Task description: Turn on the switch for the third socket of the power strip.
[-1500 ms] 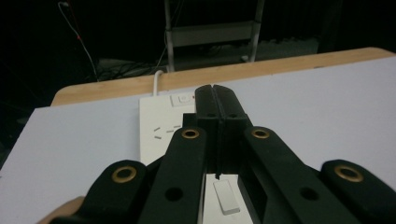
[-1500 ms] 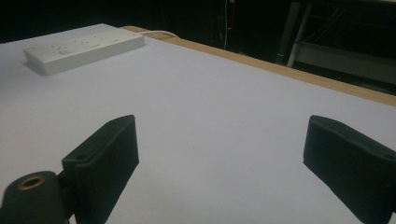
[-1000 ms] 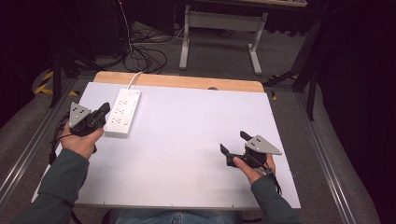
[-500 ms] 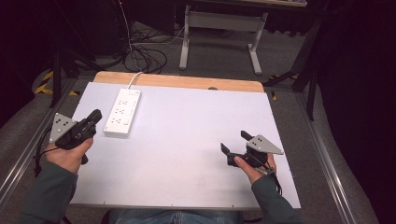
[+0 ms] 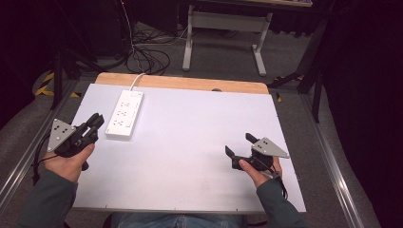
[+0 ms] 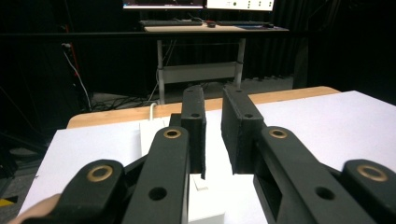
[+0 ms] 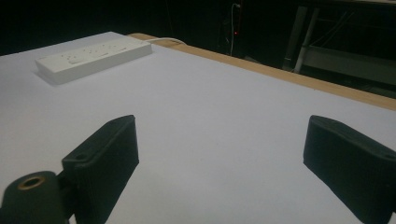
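Note:
A white power strip (image 5: 124, 114) lies at the far left of the white tabletop (image 5: 190, 123), its cord running off the far edge. My left gripper (image 5: 96, 120) is held at the left edge, just left of the strip's near end, jaws nearly together with nothing between them. In the left gripper view the gripper (image 6: 213, 135) points along the power strip (image 6: 150, 133). My right gripper (image 5: 238, 144) rests at the near right with its jaws wide apart and empty. The right gripper view has the gripper (image 7: 219, 144) low over bare tabletop, with the power strip (image 7: 93, 53) far off.
A wooden strip (image 5: 190, 83) borders the table's far edge. Beyond it stand a grey desk frame (image 5: 223, 28) and a tangle of cables (image 5: 147, 57) on the floor. Metal rails (image 5: 332, 161) run along both sides of the table.
My left gripper has drawn back from the power strip's side toward the near left edge of the table. The right gripper has stayed where it was.

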Available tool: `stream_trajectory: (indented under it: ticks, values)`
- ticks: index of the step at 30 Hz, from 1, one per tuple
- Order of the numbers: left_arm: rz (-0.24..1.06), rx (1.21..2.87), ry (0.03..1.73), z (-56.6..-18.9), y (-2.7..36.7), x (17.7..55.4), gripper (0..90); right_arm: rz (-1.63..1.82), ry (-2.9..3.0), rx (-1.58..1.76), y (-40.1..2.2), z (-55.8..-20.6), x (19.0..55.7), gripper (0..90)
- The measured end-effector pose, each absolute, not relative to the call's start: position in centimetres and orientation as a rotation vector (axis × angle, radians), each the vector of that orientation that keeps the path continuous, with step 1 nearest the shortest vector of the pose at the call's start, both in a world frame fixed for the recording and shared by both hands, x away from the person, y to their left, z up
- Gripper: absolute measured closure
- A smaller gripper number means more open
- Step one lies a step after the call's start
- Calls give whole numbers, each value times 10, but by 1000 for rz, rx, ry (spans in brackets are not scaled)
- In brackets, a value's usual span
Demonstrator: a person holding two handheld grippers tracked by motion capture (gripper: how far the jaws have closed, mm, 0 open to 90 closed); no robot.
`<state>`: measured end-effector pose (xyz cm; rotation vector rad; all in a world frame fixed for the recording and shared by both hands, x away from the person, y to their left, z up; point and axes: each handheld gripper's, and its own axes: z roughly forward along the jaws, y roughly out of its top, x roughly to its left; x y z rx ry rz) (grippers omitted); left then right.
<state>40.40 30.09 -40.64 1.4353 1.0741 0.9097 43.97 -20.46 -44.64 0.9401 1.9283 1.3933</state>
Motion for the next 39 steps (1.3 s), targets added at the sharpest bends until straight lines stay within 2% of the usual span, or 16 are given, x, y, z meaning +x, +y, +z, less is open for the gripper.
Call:
stream_trajectory:
  ticks: [7, 16, 23, 26, 31, 39]
  values:
    - [900, 1429, 1070, -405, 303, 398, 733, 1393, 1927, 940, -204, -446, 440, 107]
    - [884, 1416, 1100, -403, 301, 397, 571, 1397, 1925, 937, -205, -446, 440, 107]
    - [877, 1398, 1114, -403, 303, 397, 551, 1394, 1924, 938, -205, -446, 440, 107]
    - [878, 1399, 1111, -403, 303, 397, 475, 1393, 1926, 943, -204, -446, 440, 107]
    - [880, 1405, 1113, -402, 301, 397, 279, 1394, 1923, 940, -205, -446, 440, 107]
    - [902, 1402, 1116, -402, 299, 398, 145, 1398, 1922, 940, -205, -446, 440, 107]
